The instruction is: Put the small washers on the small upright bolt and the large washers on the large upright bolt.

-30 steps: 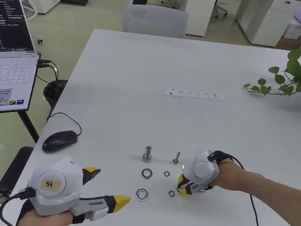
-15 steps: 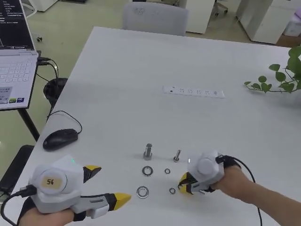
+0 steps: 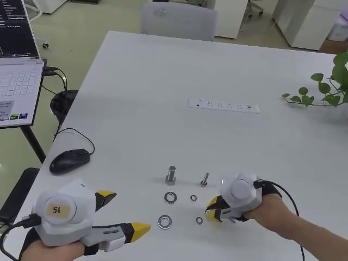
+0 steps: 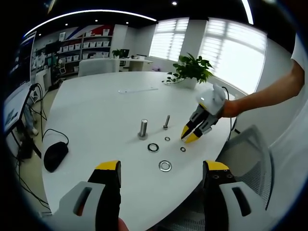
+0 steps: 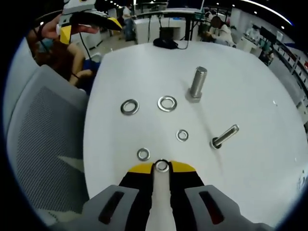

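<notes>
Right tool (image 5: 161,168): jaws drawn almost together, with a small washer (image 5: 161,166) pinched between the yellow tips. In the head view it sits at 4 o'clock of the small bolt (image 3: 204,180), near it but not touching.

Left tool (image 3: 123,212): jaws spread wide, nothing between them. It is at the near edge of the desk (image 3: 163,98), at 8 o'clock of the parts and well apart from them.

Large bolt (image 3: 171,175): upright on its head, shank bare, at 9 o'clock of the small bolt. The small bolt is also upright and bare.

Loose on the desk:
- First large washer (image 3: 170,197), at 6 o'clock of the large bolt, close by.
- Second large washer (image 3: 164,221), farther out on the same line.
- Loose small washer (image 3: 193,198), at 7 o'clock of the small bolt.
- Second loose small washer (image 3: 199,220), just beside the right tool's tips, at 8 o'clock of them.
</notes>
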Demonstrator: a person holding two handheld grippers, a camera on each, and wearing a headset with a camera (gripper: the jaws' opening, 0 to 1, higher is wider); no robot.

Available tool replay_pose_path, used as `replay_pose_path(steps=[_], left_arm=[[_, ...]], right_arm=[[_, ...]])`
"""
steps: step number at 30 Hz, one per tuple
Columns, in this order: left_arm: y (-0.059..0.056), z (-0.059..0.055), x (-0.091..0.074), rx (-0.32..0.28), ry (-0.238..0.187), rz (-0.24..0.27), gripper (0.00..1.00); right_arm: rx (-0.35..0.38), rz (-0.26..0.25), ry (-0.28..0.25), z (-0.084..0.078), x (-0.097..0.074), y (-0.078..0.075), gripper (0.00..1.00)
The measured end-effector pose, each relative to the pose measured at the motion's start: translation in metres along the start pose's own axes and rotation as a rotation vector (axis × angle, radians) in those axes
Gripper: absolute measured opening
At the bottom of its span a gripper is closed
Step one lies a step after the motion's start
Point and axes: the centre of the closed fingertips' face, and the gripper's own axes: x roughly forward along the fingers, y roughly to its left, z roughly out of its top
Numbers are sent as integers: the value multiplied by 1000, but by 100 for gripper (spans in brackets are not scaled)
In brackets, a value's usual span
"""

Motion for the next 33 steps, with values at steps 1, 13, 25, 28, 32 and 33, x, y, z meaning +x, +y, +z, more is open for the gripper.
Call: replay_pose_path(steps=[1,13,25,28,32,33], left_arm=[[0,0,0,0,1,-1,69],[0,1,1,2,-2,-4,69],[-2,3,2,4,-4,-8,69],[-2,3,3,4,-4,-9,69],[-2,3,2,0,-7,-7,69],[-1,3,2,0,-6,-6,69]], right_arm=[[5,-7,-6,1,-1,-2,13],[24,-126,-79,29,-30,-34,13],[32,-211,-98,53,-46,-73,13],[38,-217,-86,53,-44,-80,13],[43,-218,-69,53,-41,-84,13],[44,-217,-64,53,-40,-84,13]])
